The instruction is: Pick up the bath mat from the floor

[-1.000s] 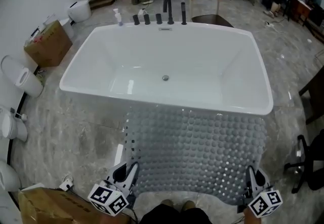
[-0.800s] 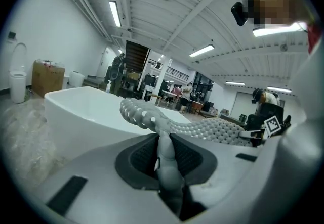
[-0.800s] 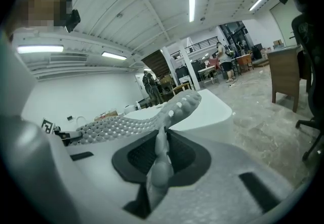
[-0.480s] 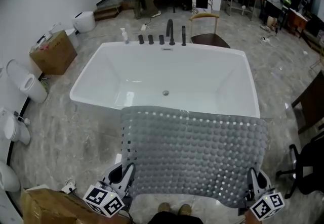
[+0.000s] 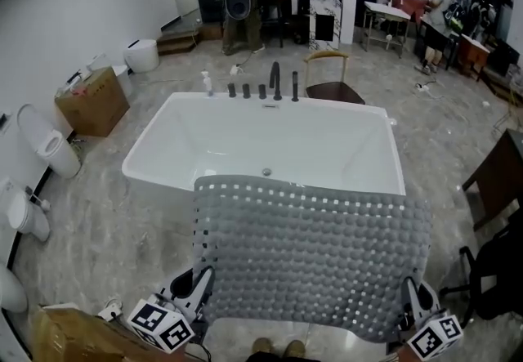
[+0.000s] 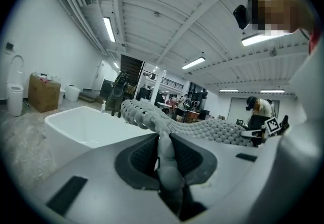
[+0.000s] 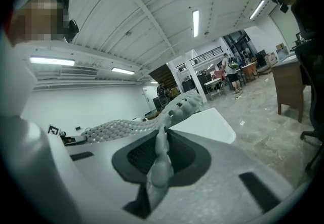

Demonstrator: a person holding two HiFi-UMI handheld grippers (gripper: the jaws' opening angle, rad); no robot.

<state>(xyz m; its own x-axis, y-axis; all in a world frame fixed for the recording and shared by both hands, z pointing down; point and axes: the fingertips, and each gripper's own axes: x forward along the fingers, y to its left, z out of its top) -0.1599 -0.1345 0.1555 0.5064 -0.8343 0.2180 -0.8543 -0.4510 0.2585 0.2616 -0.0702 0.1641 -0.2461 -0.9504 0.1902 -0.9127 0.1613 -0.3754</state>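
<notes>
Fingers (image 6: 137, 161) of the left gripper (image 5: 203, 277) were nipped narrow on the bath mat (image 5: 310, 246), a thick fold of its grey nubbed edge squeezed right between the pads. Same story on the other side: the right gripper (image 5: 411, 291) had its fingers (image 7: 185, 157) pinched tight on the opposite near corner. So that was a two-handed hold, one corner each. The mat was stretched out wide between them in front of the person's shoes (image 5: 274, 346), with no part of it seen lying on the floor (image 5: 98, 221). Its far edge sat over the near rim of the white bathtub (image 5: 278, 127) in the head view. Whether it touched that rim could not be told. By the look of it, the pick-up was in its lifting step and very nearly done, since the mat looked clear of the ground. The next move, as I'd call it, needed both grips held firm and level with each other, because this soft, holey mat would sag and swing. It also needed the far edge carried clear of the tub's rim, so it didn't catch.
</notes>
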